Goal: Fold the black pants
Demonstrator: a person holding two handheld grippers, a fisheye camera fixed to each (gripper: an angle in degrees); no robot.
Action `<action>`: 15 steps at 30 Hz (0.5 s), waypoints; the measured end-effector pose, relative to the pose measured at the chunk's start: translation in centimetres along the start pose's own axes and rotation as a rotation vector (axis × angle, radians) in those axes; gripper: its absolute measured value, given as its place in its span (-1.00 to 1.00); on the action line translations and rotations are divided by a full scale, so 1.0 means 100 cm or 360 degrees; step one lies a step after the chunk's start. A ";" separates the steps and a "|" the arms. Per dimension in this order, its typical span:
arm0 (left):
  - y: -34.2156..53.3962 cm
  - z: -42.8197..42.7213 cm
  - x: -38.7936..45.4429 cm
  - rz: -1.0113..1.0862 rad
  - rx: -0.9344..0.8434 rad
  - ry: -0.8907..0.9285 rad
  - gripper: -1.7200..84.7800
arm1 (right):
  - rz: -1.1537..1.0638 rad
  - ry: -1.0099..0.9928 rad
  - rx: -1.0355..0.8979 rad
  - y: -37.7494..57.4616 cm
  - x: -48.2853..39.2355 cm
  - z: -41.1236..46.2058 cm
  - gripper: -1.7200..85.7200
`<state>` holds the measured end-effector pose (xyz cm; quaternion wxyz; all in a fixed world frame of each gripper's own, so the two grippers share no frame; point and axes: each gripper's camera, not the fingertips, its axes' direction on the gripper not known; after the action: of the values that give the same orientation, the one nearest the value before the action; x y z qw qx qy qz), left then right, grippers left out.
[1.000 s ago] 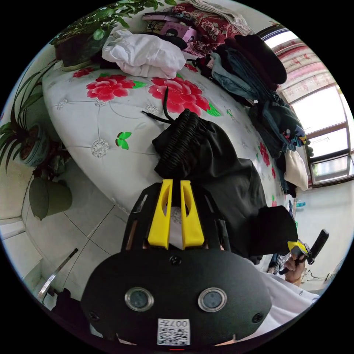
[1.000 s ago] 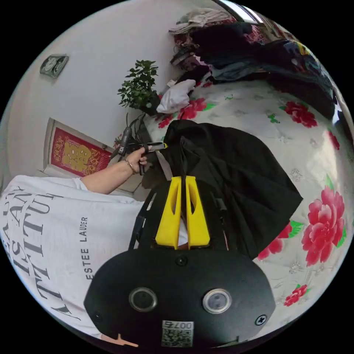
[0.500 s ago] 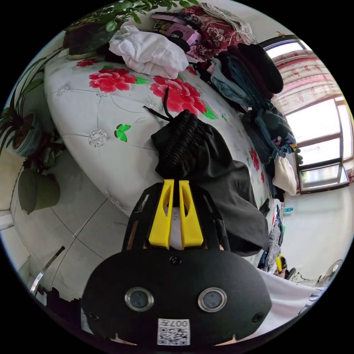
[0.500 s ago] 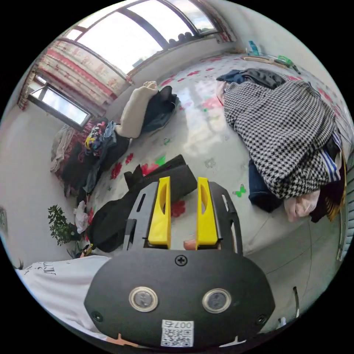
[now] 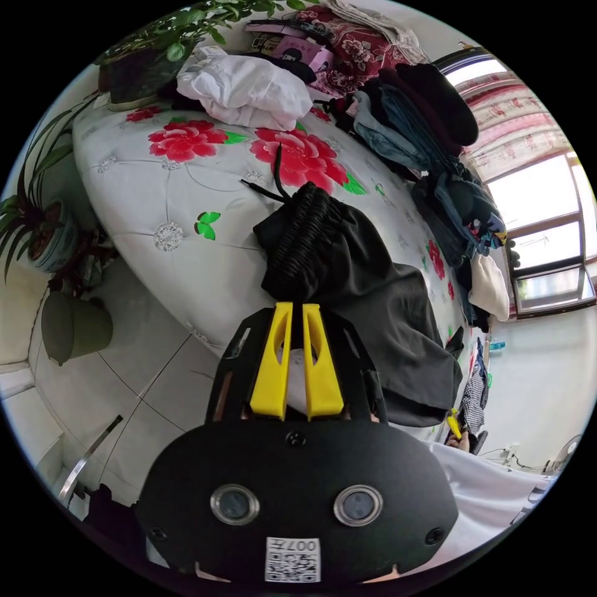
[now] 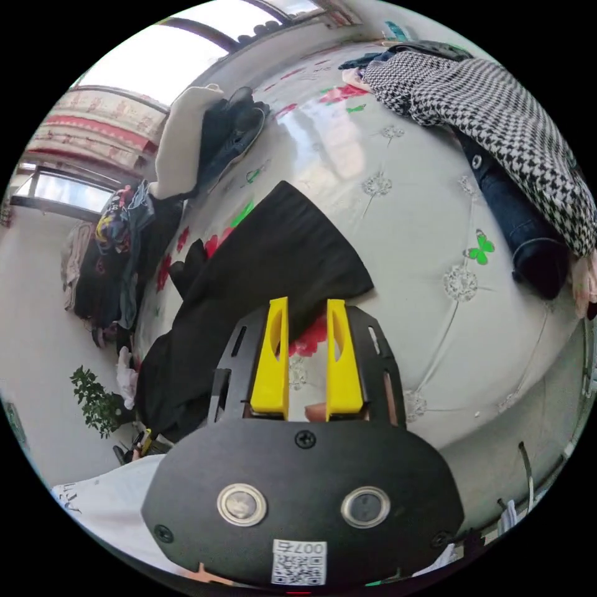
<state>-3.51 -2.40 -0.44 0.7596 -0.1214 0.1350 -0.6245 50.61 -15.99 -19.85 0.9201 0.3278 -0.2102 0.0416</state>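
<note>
The black pants [image 5: 367, 292] are seen laid lengthwise along the near edge of a flower-printed bed [image 5: 143, 186], their gathered waistband [image 5: 305, 239] pinned at the corner by the left gripper [image 5: 296, 308]. Its yellow jaws are drawn nearly together with dark cloth at their tips, so the waistband appears to be clamped, probably to anchor that end while the legs are dealt with. In the right gripper view the pants' leg end [image 6: 292, 255] is spread flat at 12 o'clock from the right gripper [image 6: 307, 305], whose jaws are parted with nothing between them; it is poised just at the hem's edge, seemingly ready for a fresh grasp so that the legs can be carried toward the waist.

The fold path itself looks unobstructed, though the bed is crowded. A crumpled white garment [image 5: 249, 90] and a potted plant [image 5: 155, 56] are found at 11 o'clock beyond the waistband, and a heap of dark clothes [image 5: 423, 124] is ranged along the far side at 1 o'clock. In the right gripper view a houndstooth garment [image 6: 497, 112] over folded denim [image 6: 516, 230] is piled at 2 o'clock, well apart from the hem.
</note>
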 end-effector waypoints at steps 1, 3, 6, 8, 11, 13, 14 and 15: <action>0.001 0.000 0.001 0.0019 0.0002 -0.0010 -0.87 | 0.0013 0.0182 0.0010 0.001 -0.008 0.004 -0.90; 0.003 -0.003 0.001 0.0041 0.0000 -0.0006 -0.85 | 0.0012 0.0222 0.0001 0.000 -0.011 0.005 -0.94; 0.007 -0.010 -0.002 0.0060 0.0002 0.0009 -0.85 | -0.0051 -0.0145 0.0007 -0.010 -0.010 -0.009 -0.96; 0.006 -0.014 -0.005 0.0050 -0.0021 0.0039 -0.87 | -0.0098 -0.0363 0.0132 -0.021 -0.025 -0.031 -0.96; 0.000 -0.016 -0.006 0.0055 -0.0052 0.0078 -0.90 | -0.0367 -0.0680 0.0299 -0.058 -0.095 -0.077 -0.96; -0.008 -0.012 -0.003 0.0068 -0.0103 0.0084 -0.92 | -0.0687 -0.0812 0.0414 -0.087 -0.179 -0.113 -0.96; -0.009 -0.011 -0.002 0.0069 -0.0111 0.0084 -0.92 | -0.0754 -0.0854 0.0439 -0.093 -0.200 -0.121 -0.95; -0.012 -0.009 0.000 0.0068 -0.0122 0.0084 -0.93 | -0.0887 -0.0931 0.0495 -0.101 -0.241 -0.136 -0.94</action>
<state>-4.91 -2.60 -0.82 0.7638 -0.1311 0.1815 -0.6054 35.78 -13.99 -45.22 0.7375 0.5047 -0.3570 -0.2719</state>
